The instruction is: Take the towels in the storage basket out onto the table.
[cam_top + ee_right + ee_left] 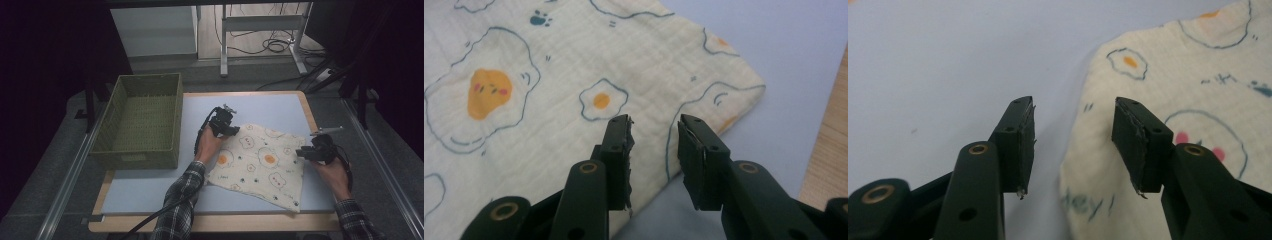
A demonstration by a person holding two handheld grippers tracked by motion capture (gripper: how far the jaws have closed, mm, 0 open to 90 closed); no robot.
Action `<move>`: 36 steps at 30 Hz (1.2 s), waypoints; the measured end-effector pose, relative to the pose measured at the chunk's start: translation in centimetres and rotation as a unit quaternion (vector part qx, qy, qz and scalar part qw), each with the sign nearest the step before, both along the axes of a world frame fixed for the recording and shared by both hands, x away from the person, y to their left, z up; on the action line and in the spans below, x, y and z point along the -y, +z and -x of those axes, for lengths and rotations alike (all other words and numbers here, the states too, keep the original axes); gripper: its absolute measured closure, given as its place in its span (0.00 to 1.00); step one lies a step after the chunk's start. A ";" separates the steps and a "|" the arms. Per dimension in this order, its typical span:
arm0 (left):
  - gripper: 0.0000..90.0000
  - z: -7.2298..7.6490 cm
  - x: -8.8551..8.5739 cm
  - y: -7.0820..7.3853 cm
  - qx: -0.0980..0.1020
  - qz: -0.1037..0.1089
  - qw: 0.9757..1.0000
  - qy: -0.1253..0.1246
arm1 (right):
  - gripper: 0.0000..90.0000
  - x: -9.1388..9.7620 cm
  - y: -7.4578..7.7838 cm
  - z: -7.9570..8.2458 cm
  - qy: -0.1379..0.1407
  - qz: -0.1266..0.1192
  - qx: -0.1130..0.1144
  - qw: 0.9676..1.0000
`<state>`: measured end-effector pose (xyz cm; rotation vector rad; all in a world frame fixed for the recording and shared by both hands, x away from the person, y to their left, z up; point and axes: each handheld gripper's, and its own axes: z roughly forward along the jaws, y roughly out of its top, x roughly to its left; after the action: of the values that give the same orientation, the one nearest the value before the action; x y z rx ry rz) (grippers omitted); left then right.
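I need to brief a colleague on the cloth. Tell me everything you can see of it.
The cloth is a pale cream, roughly square piece of soft, waffle-textured fabric printed with blue-outlined fried eggs, orange yolks, paw marks and small words. It lies spread nearly flat, turned askew, on the blue mat, right of the basket. The left gripper hovers open over its far left corner, the right gripper open over its right edge; neither grips it.

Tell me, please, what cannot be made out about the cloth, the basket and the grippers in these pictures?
- Cloth: its near-left corner, high view, lies under the sleeve.
- Cloth print: small lettering, high view, too small to read.
- Basket: near inside wall, high view, hidden by its rim.
- Left gripper, right gripper: whether the open jaws touch cloth is unclear.
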<state>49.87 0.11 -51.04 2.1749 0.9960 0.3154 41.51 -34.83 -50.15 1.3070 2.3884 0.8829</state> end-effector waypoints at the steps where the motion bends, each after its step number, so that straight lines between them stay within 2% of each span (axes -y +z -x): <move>1: 0.59 -0.2 0.4 -0.1 -0.005 0.000 1.000 -0.007 | 0.73 -0.1 0.0 -0.1 0.002 -0.001 0.002 1.000; 3: 0.68 -0.5 1.4 -0.5 -0.019 0.000 0.999 -0.028 | 0.73 -0.3 0.1 -0.2 0.005 -0.002 0.003 1.000; 4: 0.78 -0.4 1.9 -0.6 -0.018 -0.015 0.999 -0.033 | 0.73 -0.4 0.1 -0.2 0.006 -0.001 0.004 1.000; 5: 0.89 -0.2 2.3 -0.5 -0.002 -0.038 0.999 -0.033 | 0.73 -0.5 0.1 -0.1 0.008 0.002 0.005 1.000; 6: 0.94 0.0 2.5 0.0 0.024 -0.049 0.998 -0.023 | 0.73 -0.6 0.2 -0.1 0.010 0.004 0.005 1.000; 8: 0.95 0.4 2.3 1.3 0.066 -0.042 0.997 -0.005 | 0.73 -0.6 0.3 0.0 0.014 0.007 0.006 1.000; 10: 0.89 1.2 2.0 2.7 0.123 -0.054 0.991 0.014 | 0.73 -0.4 0.4 0.1 0.012 0.007 0.009 1.000; 11: 0.86 1.4 1.9 3.1 0.131 -0.057 0.990 0.001 | 0.73 -0.3 0.4 0.1 0.011 0.005 0.010 1.000; 12: 0.79 1.3 1.9 3.2 0.119 -0.074 0.990 -0.009 | 0.73 -0.2 0.4 0.1 0.012 0.003 0.010 1.000; 13: 0.70 1.1 2.0 3.0 0.110 -0.107 0.988 -0.003 | 0.73 -0.1 0.5 0.1 0.011 0.004 0.009 1.000; 14: 0.67 1.0 1.8 2.7 0.114 -0.130 0.985 0.004 | 0.72 0.0 0.4 0.1 0.010 0.005 0.009 1.000; 15: 0.68 0.7 1.3 2.5 0.105 -0.124 0.987 0.007 | 0.72 0.1 0.4 0.0 0.008 0.006 0.009 1.000; 16: 0.67 0.4 0.8 2.3 0.086 -0.098 0.991 0.013 | 0.72 0.2 0.4 0.0 0.005 0.005 0.008 1.000; 17: 0.66 0.1 0.4 2.0 0.074 -0.080 0.994 0.021 | 0.72 0.3 0.4 -0.1 0.004 0.004 0.011 1.000; 21: 0.63 -0.9 -0.3 1.0 0.046 -0.051 0.997 0.030 | 0.72 0.5 0.4 -0.8 -0.004 0.005 0.006 1.000; 23: 0.61 -1.4 -0.7 0.7 0.020 -0.015 0.999 0.035 | 0.73 0.7 0.5 -1.3 -0.011 0.006 0.007 1.000; 25: 0.59 -1.9 -0.8 0.3 -0.002 0.009 0.999 0.041 | 0.73 0.9 0.5 -2.0 -0.021 0.005 0.010 1.000; 29: 0.56 -2.3 -0.5 -0.4 -0.021 0.003 0.999 0.037 | 0.72 1.2 0.6 -3.6 -0.045 0.014 0.016 0.999; 32: 0.58 -2.4 0.0 -0.9 -0.036 0.000 0.999 0.020 | 0.66 1.1 0.4 -4.9 -0.055 0.022 0.010 0.998; 34: 0.67 -2.2 0.6 -1.1 -0.037 -0.011 0.999 0.006 | 0.67 0.7 -0.1 -5.5 -0.052 0.046 0.001 0.998; 35: 0.70 -2.1 0.8 -1.1 -0.029 -0.018 0.999 0.000 | 0.75 0.5 -0.1 -5.5 -0.056 0.039 0.002 0.998; 36: 0.80 -2.1 0.8 -1.1 -0.034 -0.012 0.999 -0.011 | 0.80 0.4 -0.1 -5.5 -0.057 0.032 -0.005 0.998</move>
<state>51.98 -0.71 -52.10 2.2288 1.0102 0.2448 47.02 -35.20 -50.25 1.4105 2.3041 0.7629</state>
